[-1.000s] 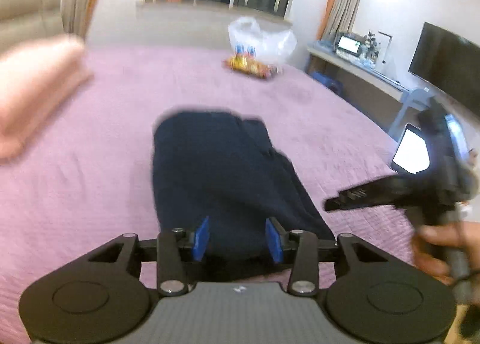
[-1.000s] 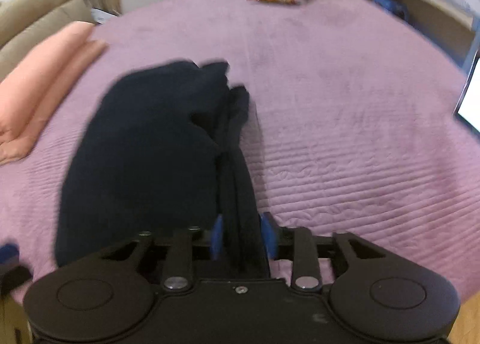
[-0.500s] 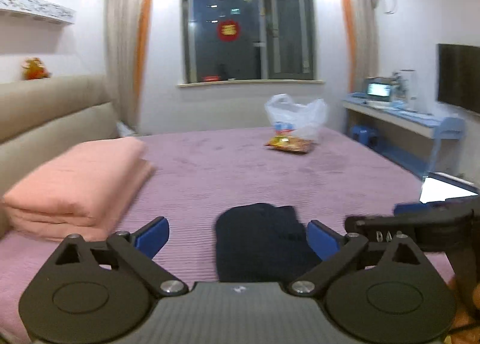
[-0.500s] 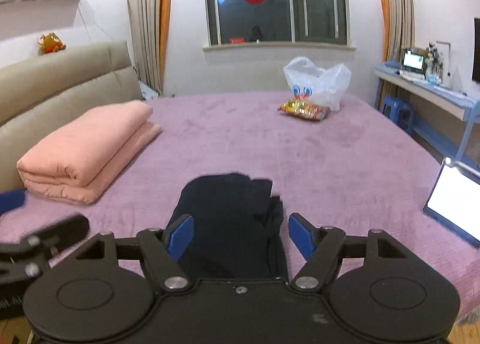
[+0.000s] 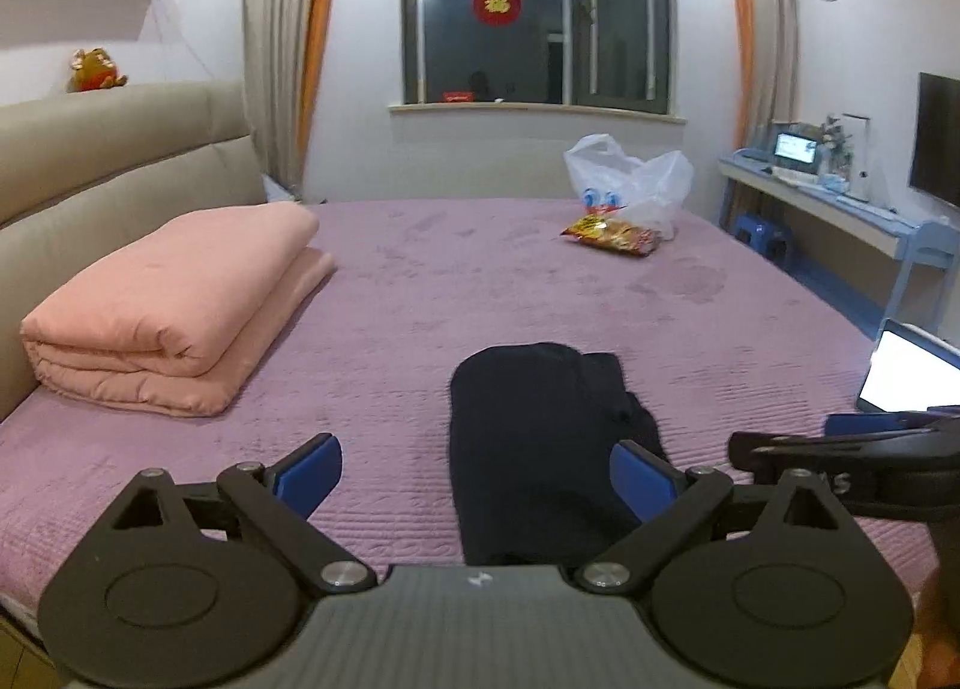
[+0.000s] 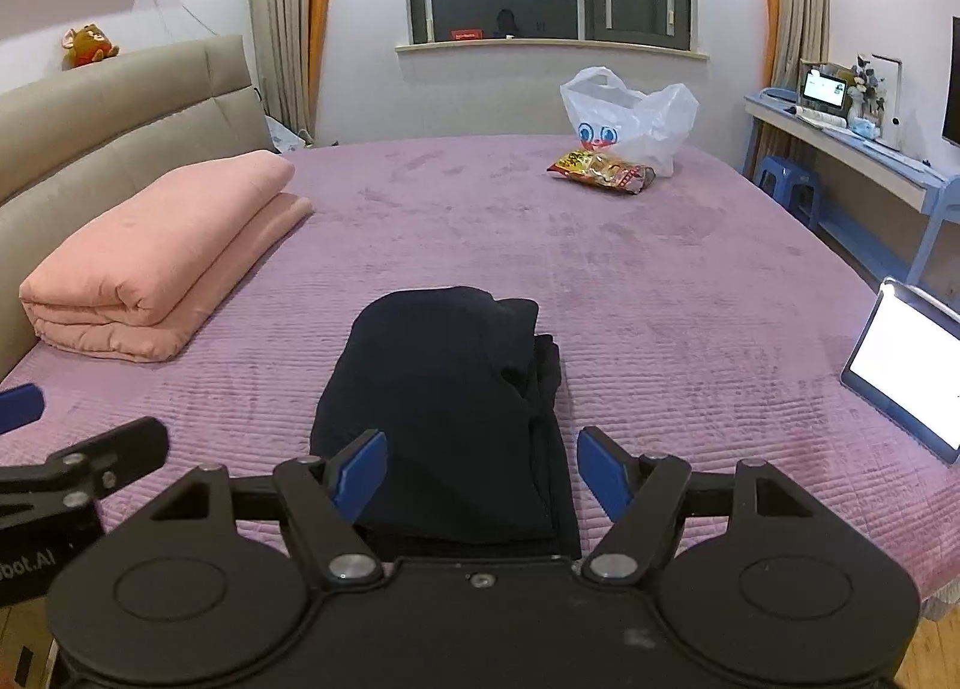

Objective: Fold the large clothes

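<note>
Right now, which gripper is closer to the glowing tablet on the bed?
Right. The right gripper hovers over the folded dark garment, with the tablet just to its right; the left gripper is farther left.

Both grippers – left, right – let go of dark garment, jaws now wide, pulled back.

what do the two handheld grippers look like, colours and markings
Both the left gripper and the right gripper are matte black, with two round discs, silver pivot screws and blue pads on the jaws. The left body is grey and carries a small white mark.
</note>
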Demonstrator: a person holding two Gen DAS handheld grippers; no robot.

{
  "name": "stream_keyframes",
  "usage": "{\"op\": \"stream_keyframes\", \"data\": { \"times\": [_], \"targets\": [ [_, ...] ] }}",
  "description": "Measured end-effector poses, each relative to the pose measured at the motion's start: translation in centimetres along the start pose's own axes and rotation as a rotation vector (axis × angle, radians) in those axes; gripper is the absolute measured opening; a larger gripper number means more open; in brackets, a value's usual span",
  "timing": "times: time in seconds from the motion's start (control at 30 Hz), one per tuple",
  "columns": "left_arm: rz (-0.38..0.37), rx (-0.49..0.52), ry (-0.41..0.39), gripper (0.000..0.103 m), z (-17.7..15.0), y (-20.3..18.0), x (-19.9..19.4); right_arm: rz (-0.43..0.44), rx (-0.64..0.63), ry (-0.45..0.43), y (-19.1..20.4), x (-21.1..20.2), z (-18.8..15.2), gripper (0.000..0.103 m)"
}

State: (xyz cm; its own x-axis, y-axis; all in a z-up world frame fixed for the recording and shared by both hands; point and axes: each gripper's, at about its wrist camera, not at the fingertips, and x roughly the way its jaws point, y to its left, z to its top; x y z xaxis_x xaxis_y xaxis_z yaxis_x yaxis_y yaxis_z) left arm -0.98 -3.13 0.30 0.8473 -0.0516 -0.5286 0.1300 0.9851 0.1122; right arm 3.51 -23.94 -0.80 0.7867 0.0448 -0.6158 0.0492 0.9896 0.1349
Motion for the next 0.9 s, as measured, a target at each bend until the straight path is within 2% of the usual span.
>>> {"op": "stream_keyframes", "data": {
  "times": [0.9],
  "targets": [
    [0.006,-0.011,0.055,0.098,-0.73,-0.02,0.85,0.026,0.002,0.041,-0.44,0.84,-0.47,0.083]
  ]
}}
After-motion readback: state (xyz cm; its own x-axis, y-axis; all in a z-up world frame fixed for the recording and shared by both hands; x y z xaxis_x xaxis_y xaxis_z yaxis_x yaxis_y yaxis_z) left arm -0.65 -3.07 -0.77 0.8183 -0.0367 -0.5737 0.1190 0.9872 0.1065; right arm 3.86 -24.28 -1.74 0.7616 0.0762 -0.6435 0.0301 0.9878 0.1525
